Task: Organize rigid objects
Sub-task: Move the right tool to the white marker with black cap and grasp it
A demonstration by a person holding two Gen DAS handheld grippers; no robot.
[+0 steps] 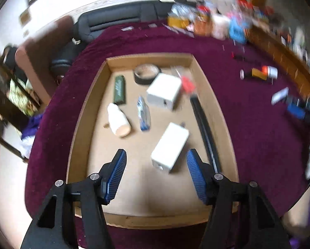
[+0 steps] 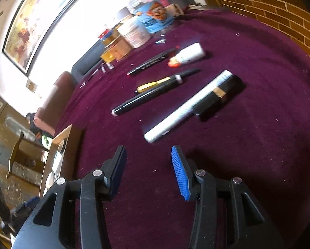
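Cardboard tray (image 1: 88, 112) holds white boxes (image 1: 169, 146); pens (image 2: 155, 92) on maroon cloth (image 2: 258, 62).

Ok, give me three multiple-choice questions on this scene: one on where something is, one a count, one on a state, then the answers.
1. Where does the green bar lie?
A. in the tray
B. on the cloth outside the tray
C. in the left gripper

2. How many white boxes are in the tray?
A. one
B. two
C. four

3. What is the right gripper doing?
A. gripping the silver marker
B. gripping a black pen
C. open, holding nothing

Answers:
1 A, the bar rests on the tray floor by the left wall.
2 B, a far box and a near box show.
3 C, its fingers stand apart over the bare cloth, short of the silver marker.
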